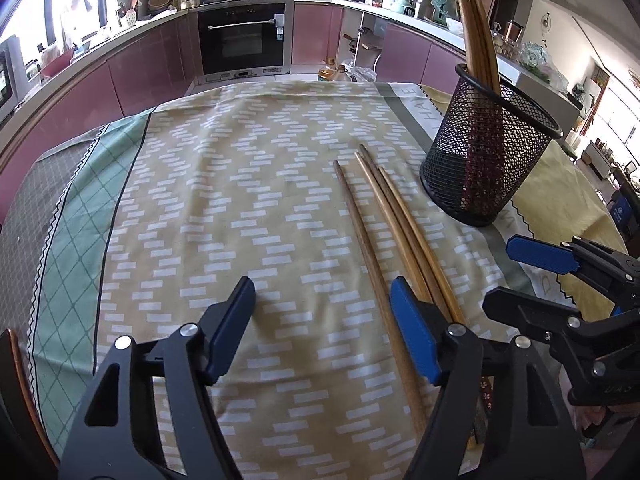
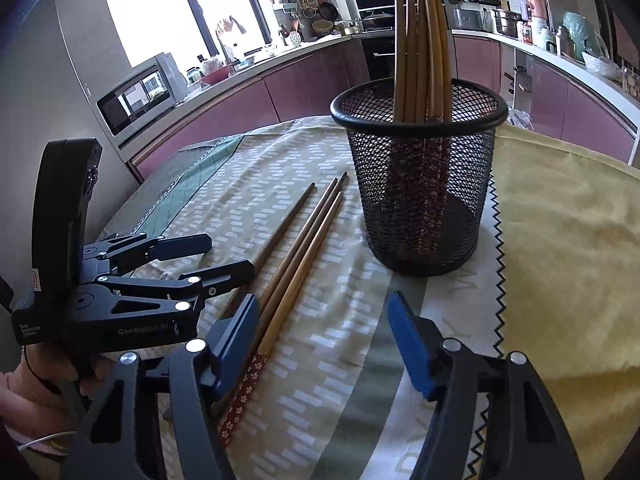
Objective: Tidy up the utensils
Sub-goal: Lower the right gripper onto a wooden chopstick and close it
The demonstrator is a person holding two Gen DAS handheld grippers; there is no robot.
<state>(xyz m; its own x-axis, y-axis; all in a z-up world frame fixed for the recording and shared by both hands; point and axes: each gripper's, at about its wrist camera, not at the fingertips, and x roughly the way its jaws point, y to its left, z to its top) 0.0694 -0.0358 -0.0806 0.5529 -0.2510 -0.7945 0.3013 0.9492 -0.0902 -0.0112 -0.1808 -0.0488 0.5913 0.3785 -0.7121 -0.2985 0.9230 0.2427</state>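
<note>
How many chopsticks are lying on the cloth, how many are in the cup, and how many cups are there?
Chopsticks on the cloth: 4
Chopsticks in the cup: 5
Cup: 1
Total: 10

Patterned tablecloth [image 1: 240,184] on table, built-in oven [image 1: 242,42], pink cabinets [image 1: 316,34], microwave [image 2: 136,100], perhaps an oil bottle [image 1: 329,72]

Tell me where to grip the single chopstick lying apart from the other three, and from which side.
Probably best to grip the lone chopstick around mid-shaft, coming down from above with the fingers straddling it crosswise. It lies flat on the tablecloth, with a gap from the other three chopsticks that widens toward the tips, so one finger fits there. The left gripper, open, sits nearest.
</note>
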